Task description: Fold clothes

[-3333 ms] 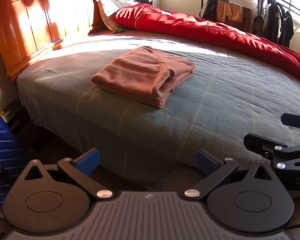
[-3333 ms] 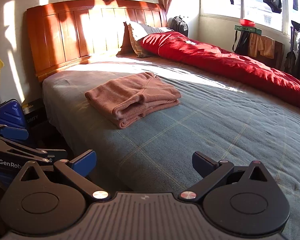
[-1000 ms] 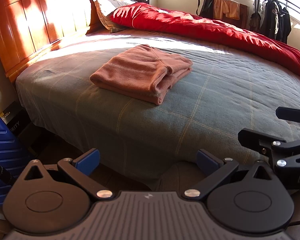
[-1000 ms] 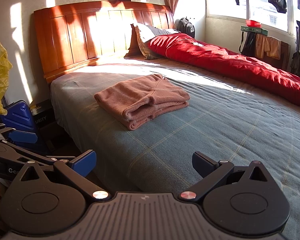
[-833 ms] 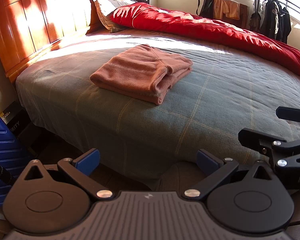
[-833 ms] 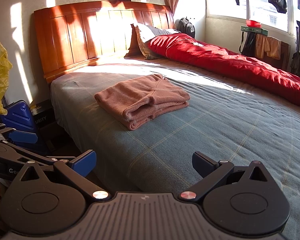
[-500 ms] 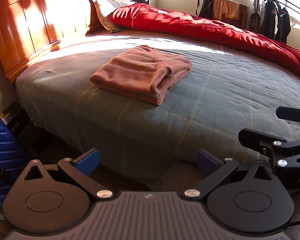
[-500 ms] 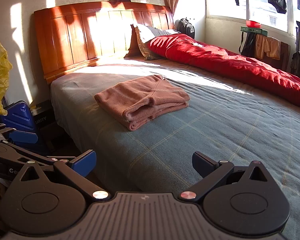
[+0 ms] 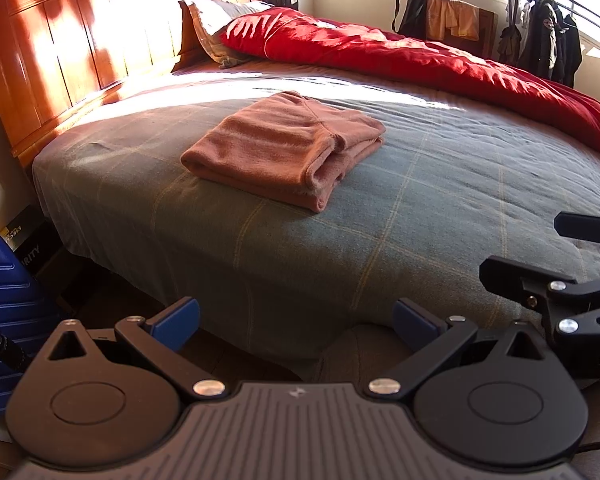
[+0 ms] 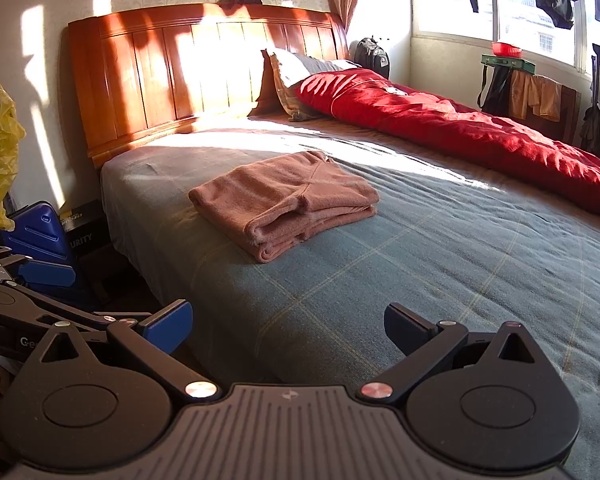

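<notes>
A folded rust-pink garment [image 9: 288,148] [image 10: 286,200] lies flat on the grey-green checked bedspread [image 9: 440,192] [image 10: 460,248], toward the headboard side of the bed. My left gripper [image 9: 296,318] is held off the bed's near edge, well short of the garment, open with nothing between its blue-padded fingers. My right gripper [image 10: 288,324] hovers over the bed's near edge, also open and empty. The right gripper's black fingers [image 9: 540,280] show at the right border of the left wrist view, and the left gripper's fingers [image 10: 44,272] at the left border of the right wrist view.
A red duvet [image 9: 420,56] [image 10: 460,128] is bunched along the bed's far side, with a pillow [image 9: 212,20] against the wooden headboard [image 10: 180,72]. A blue suitcase [image 9: 4,312] [image 10: 40,232] and a black box stand on the floor beside the bed. Clothes hang by the window [image 10: 540,0].
Almost nothing differs over the last second. Both grippers stay open and the folded garment has not moved; since 3.3 s ago the right wrist view has shifted slightly.
</notes>
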`<state>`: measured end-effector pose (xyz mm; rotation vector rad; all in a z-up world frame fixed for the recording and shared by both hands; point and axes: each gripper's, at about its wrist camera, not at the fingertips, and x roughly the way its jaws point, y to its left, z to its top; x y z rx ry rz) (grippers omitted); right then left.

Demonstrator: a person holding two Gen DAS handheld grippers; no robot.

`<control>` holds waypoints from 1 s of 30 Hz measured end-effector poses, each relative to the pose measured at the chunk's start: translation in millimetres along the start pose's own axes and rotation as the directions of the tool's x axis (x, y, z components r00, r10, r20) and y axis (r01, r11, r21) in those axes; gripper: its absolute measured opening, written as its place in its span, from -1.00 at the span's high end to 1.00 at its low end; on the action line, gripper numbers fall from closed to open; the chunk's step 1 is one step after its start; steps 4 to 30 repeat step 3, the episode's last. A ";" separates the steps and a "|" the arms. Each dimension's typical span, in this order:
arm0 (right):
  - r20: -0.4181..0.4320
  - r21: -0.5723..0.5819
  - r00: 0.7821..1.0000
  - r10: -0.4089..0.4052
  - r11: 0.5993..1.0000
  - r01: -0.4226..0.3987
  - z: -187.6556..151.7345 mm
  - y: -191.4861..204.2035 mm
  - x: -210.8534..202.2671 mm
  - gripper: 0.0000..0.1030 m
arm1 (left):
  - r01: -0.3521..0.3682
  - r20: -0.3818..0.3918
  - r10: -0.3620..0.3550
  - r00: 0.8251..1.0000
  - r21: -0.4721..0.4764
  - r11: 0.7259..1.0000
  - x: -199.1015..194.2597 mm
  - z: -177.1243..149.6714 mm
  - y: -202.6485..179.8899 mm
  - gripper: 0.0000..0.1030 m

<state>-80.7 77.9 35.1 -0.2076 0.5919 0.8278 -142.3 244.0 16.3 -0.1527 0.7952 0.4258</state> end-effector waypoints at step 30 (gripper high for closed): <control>0.001 -0.001 1.000 -0.002 1.000 0.002 -0.2 0.7 -0.6 -1.00 | 0.004 0.002 -0.004 1.000 -0.001 1.000 -0.7 -0.1 0.2 -0.98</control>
